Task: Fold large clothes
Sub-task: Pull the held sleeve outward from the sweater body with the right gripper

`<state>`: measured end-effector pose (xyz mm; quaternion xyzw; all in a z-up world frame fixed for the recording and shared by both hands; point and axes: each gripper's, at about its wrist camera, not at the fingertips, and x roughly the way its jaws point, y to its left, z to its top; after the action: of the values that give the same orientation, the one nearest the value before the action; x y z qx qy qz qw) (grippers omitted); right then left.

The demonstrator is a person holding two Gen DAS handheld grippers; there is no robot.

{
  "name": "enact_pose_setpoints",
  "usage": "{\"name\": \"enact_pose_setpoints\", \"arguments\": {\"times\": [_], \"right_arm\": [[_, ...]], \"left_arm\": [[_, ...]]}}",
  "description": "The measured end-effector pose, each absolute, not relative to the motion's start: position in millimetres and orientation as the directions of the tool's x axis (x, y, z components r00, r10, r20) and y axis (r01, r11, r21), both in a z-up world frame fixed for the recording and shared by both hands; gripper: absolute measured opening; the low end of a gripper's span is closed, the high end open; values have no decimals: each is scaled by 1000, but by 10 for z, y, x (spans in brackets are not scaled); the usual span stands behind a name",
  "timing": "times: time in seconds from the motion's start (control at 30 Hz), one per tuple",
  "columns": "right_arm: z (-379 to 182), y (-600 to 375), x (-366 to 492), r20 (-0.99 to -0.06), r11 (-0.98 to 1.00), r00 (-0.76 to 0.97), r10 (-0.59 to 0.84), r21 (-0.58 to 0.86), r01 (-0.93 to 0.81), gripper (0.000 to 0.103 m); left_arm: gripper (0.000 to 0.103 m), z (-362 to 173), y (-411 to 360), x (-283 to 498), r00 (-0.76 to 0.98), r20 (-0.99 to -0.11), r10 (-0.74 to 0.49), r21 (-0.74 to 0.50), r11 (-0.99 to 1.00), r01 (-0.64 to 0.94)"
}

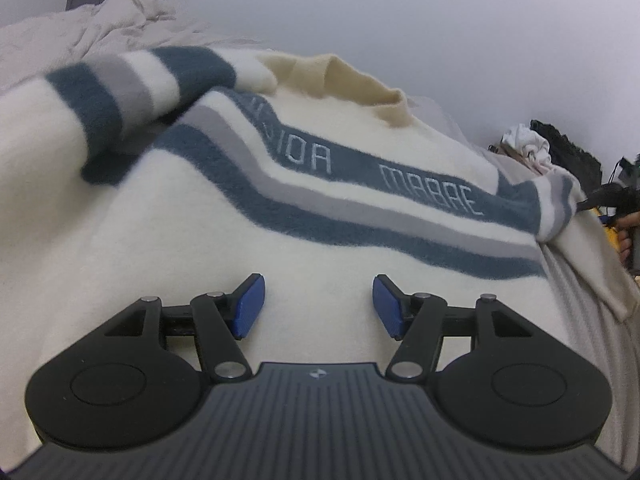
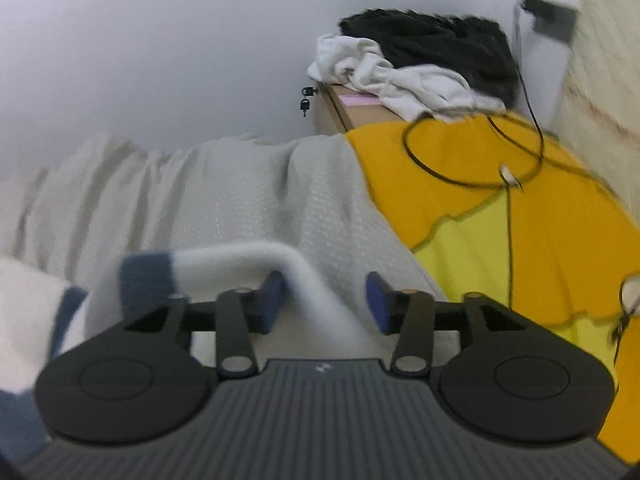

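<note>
The left claw (image 1: 319, 306) hovers with its blue pads spread wide and nothing between them, low over the cream body of a fuzzy sweater (image 1: 168, 240). The sweater lies spread on a bed, collar (image 1: 352, 86) toward the wall, teal and grey stripes running across its chest and one striped sleeve (image 1: 120, 92) folded over its upper left. The right claw (image 2: 325, 303) is also spread wide; a blurred sleeve edge (image 2: 224, 264) of the same sweater arches just ahead of its left pad, and whether they touch cannot be told. Beyond lie a grey bedspread (image 2: 240, 200), a yellow-orange blanket (image 2: 520, 240) crossed by a black cable (image 2: 510, 240), and piled clothes (image 2: 408, 76).
</note>
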<state>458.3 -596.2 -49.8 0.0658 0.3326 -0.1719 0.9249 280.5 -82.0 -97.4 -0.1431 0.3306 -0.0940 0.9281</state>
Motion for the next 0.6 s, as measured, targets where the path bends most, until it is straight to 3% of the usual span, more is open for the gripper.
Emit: {"name": "enact_pose_setpoints", "arguments": {"times": [0.1, 0.3, 0.47, 0.6], "right_arm": [[-367, -6094, 4272, -642, 930, 734, -222, 88, 358, 51], [-214, -6236, 3576, -628, 934, 747, -220, 86, 347, 51], [-404, -6293, 3144, -664, 921, 729, -164, 161, 354, 51], [-655, -6191, 3035, -704, 929, 682, -197, 89, 360, 49]], "left_arm": [[66, -953, -816, 2761, 761, -586, -277, -346, 935, 74], [66, -913, -805, 2605, 760, -582, -288, -386, 921, 53], [66, -893, -854, 2460, 770, -575, -276, -383, 923, 45], [66, -888, -842, 2416, 782, -553, -287, -414, 909, 40]]}}
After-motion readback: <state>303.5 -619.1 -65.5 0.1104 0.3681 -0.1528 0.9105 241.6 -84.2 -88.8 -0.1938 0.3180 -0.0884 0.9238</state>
